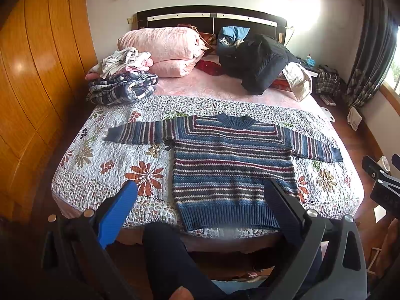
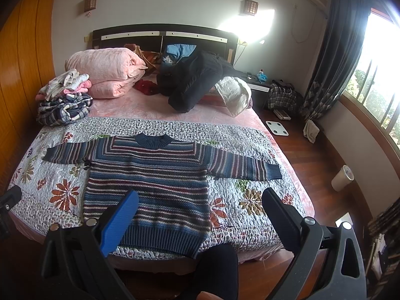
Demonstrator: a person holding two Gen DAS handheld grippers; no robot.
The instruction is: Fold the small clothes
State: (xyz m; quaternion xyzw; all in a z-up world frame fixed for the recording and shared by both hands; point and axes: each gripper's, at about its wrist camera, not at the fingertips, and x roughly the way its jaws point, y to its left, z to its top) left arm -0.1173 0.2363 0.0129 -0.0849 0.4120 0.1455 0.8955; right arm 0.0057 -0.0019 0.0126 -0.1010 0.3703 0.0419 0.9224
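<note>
Ahead of both wide-open grippers, left gripper (image 1: 200, 195) and right gripper (image 2: 200, 200), the blue striped knitted sweater (image 1: 232, 165) is spread flat on the floral quilted bedspread (image 1: 100, 160). Folding is judged unstarted; a sleeve must be gripped first.

- Near half of bed: floral quilt (image 1: 82, 172) mostly bare left of the striped sweater (image 1: 232, 165); open access there.
- Bare quilt right of the body too, below the right sleeve, in right wrist view (image 2: 250, 200).
- Sweater lies flat, 2 sleeves spread; nothing on top.
- Left gripper (image 1: 200, 187) and right gripper (image 2: 200, 197) both held back off the foot edge, jaws wide, nothing between.
- Far left blocked: plaid clothes pile (image 1: 122, 87) at the quilt's far edge.
- Far half crowded: pink folded blanket (image 1: 167, 50), black jacket (image 1: 260, 62), white bag (image 1: 300, 80).
- Person's dark-clad leg (image 1: 170, 257) against the foot of the bed.
- Wardrobe (image 1: 32, 80) close along the left side.
</note>
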